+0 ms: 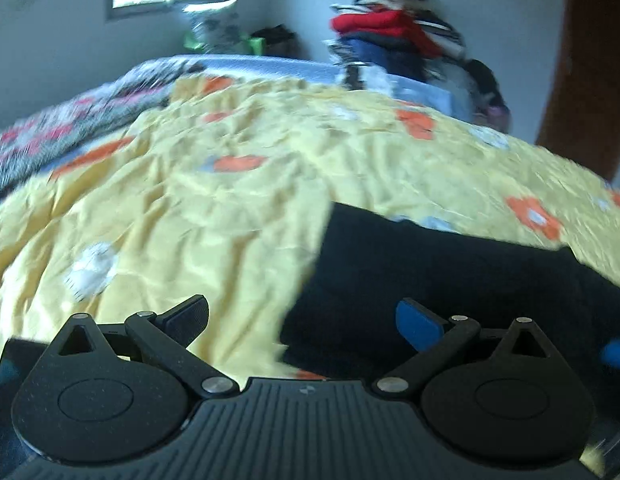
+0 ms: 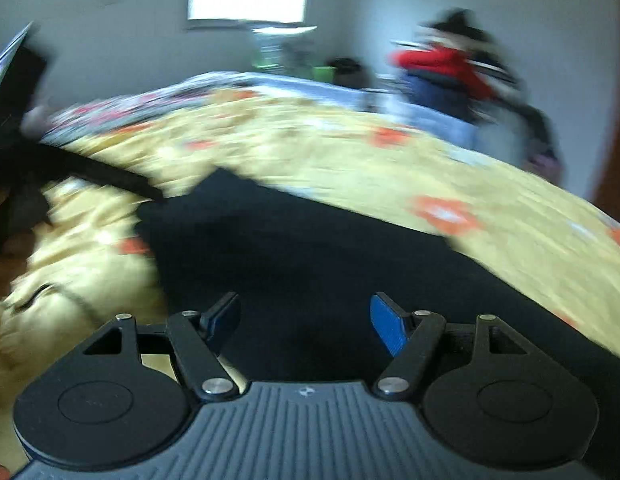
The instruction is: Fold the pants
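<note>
Item: dark pants (image 2: 310, 248), lying flat on the yellow flowered quilt (image 1: 197, 184). Likely soft, limp, light; best taken at an edge or corner. Left gripper (image 1: 305, 320) over the pants' left edge, right gripper (image 2: 305, 324) above the pants: both spread, empty.

Both views are smeared by motion, the right wrist view worse. The dark pants (image 1: 450, 280) run off the right and bottom edges in the left wrist view, and their lower part is hidden behind the left hand-held gripper (image 1: 305, 320); no seam or waistband can be made out. The heap of clothes (image 2: 450, 76) at the bed's (image 2: 510, 216) far side is too blurred to sort into garments. A dark thing (image 2: 17, 80) at the left edge of the right wrist view is cut off and unreadable.
</note>
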Available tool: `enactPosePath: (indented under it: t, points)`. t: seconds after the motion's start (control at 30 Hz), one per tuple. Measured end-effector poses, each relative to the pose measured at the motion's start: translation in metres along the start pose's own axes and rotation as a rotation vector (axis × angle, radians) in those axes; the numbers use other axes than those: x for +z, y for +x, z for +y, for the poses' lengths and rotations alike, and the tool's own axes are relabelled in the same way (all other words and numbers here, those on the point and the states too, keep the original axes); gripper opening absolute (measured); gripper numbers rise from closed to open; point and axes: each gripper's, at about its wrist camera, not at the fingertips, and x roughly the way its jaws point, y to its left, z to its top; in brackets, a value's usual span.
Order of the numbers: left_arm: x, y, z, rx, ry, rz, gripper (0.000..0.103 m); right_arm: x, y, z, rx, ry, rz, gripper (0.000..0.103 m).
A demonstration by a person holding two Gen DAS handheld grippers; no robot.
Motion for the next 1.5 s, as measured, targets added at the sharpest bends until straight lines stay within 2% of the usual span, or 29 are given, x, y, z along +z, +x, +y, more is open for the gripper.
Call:
enactPosePath:
  t: [0.07, 0.13, 0.33, 0.43, 0.5, 0.57, 0.63, 0.67, 0.73, 0.83, 0.9, 0.93, 1.0, 1.07, 1.13, 1.17, 1.23, 1.33, 1.37, 1.43, 1.5]
  points:
    - [0.004, 0.002, 0.019, -0.019, -0.073, 0.025, 0.101, 0.009, 0.012, 0.029, 0.039, -0.099, -0.002, 0.071]
    - [0.006, 0.005, 0.037, -0.037, -0.152, 0.062, 0.101, 0.017, 0.026, 0.059, 0.041, -0.237, -0.023, 0.071]
    - [0.005, 0.018, 0.073, -0.210, -0.353, 0.173, 0.101, 0.014, 0.062, 0.118, -0.020, -0.538, 0.000, 0.071]
    - [0.004, 0.026, 0.074, -0.282, -0.389, 0.206, 0.101, 0.007, 0.078, 0.136, -0.112, -0.682, -0.011, 0.070]
    - [0.003, 0.031, 0.073, -0.335, -0.416, 0.231, 0.101, 0.005, 0.087, 0.141, -0.151, -0.753, -0.028, 0.062]
    - [0.000, 0.038, 0.074, -0.400, -0.458, 0.264, 0.101, 0.005, 0.098, 0.145, -0.148, -0.796, -0.028, 0.037]
    - [-0.002, 0.046, 0.073, -0.465, -0.506, 0.296, 0.101, 0.004, 0.106, 0.149, -0.128, -0.829, -0.033, 0.022]
    - [-0.003, 0.050, 0.072, -0.495, -0.524, 0.309, 0.101, 0.003, 0.108, 0.149, -0.120, -0.838, -0.039, 0.018]
    - [-0.004, 0.057, 0.070, -0.562, -0.552, 0.335, 0.101, 0.008, 0.105, 0.141, -0.089, -0.775, -0.059, 0.013]
    - [-0.006, 0.072, 0.059, -0.628, -0.597, 0.366, 0.101, 0.036, 0.091, 0.105, 0.023, -0.474, -0.085, 0.012]
    - [-0.004, 0.086, 0.051, -0.650, -0.646, 0.365, 0.101, 0.049, 0.084, 0.080, 0.063, -0.328, -0.105, 0.012]
    - [-0.003, 0.093, 0.047, -0.657, -0.671, 0.361, 0.097, 0.054, 0.081, 0.069, 0.081, -0.275, -0.109, 0.012]
    - [-0.001, 0.105, 0.041, -0.655, -0.714, 0.361, 0.085, 0.059, 0.078, 0.054, 0.103, -0.197, -0.113, 0.012]
    - [0.002, 0.117, 0.035, -0.663, -0.736, 0.378, 0.041, 0.061, 0.077, 0.039, 0.141, -0.126, -0.081, 0.012]
    - [0.001, 0.127, 0.031, -0.630, -0.753, 0.420, 0.027, 0.061, 0.071, 0.028, 0.246, -0.079, -0.046, 0.012]
    - [0.001, 0.127, 0.034, -0.615, -0.750, 0.420, 0.018, 0.060, 0.065, 0.023, 0.279, -0.049, -0.057, 0.012]
    - [0.000, 0.124, 0.032, -0.601, -0.730, 0.392, 0.017, 0.059, 0.056, 0.001, 0.321, 0.048, -0.079, 0.012]
    - [0.004, 0.106, 0.020, -0.541, -0.623, 0.300, 0.015, 0.056, 0.065, -0.037, 0.282, 0.238, -0.085, 0.012]
    - [0.006, 0.098, 0.014, -0.513, -0.568, 0.264, 0.014, 0.054, 0.073, -0.042, 0.243, 0.264, -0.057, 0.012]
    - [0.013, 0.075, -0.003, -0.460, -0.449, 0.179, 0.014, 0.052, 0.089, -0.041, 0.168, 0.236, 0.004, 0.012]
    - [0.018, 0.046, -0.020, -0.432, -0.330, 0.075, 0.014, 0.052, 0.091, -0.038, 0.159, 0.236, -0.013, 0.012]
